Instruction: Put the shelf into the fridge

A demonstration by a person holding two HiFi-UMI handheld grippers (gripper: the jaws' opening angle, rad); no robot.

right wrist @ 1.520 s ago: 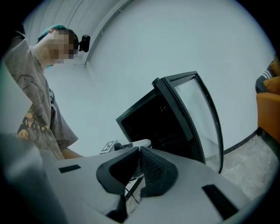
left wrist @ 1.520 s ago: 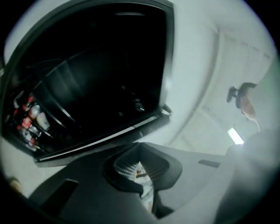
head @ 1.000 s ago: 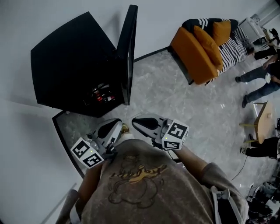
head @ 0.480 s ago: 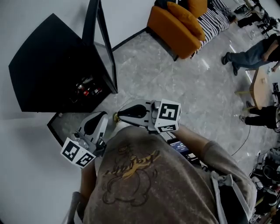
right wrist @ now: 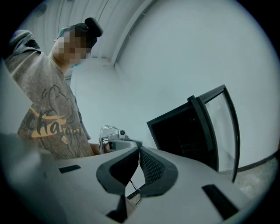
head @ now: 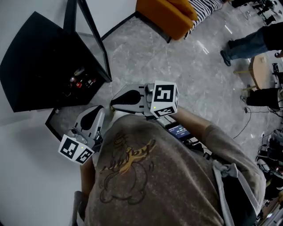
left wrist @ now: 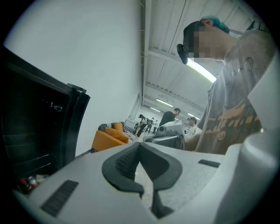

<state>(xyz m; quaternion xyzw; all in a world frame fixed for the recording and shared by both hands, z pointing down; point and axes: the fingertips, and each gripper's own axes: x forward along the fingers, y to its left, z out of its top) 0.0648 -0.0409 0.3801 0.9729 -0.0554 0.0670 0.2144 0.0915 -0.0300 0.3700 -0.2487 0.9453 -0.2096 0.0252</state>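
The left gripper [left wrist: 139, 148] and right gripper [right wrist: 139, 151] hung near the open fridge [head: 35, 57], fingers [right wrist: 151, 168] shut tight on nothing. The shelf showed nowhere — swinging round to find it, I reckoned, could clip the fridge door [head: 90, 44].

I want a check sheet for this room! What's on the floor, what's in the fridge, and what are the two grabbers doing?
Surface: grey stone floor.
Job's things: black fridge, its door open; shelf nothing seen.
Clutter: small cans or bottles low inside the fridge.
Grippers: left gripper shut, empty; right gripper shut, empty.
Cables: black leads at the person's waist.
Surroundings: orange sofa; people standing far right.
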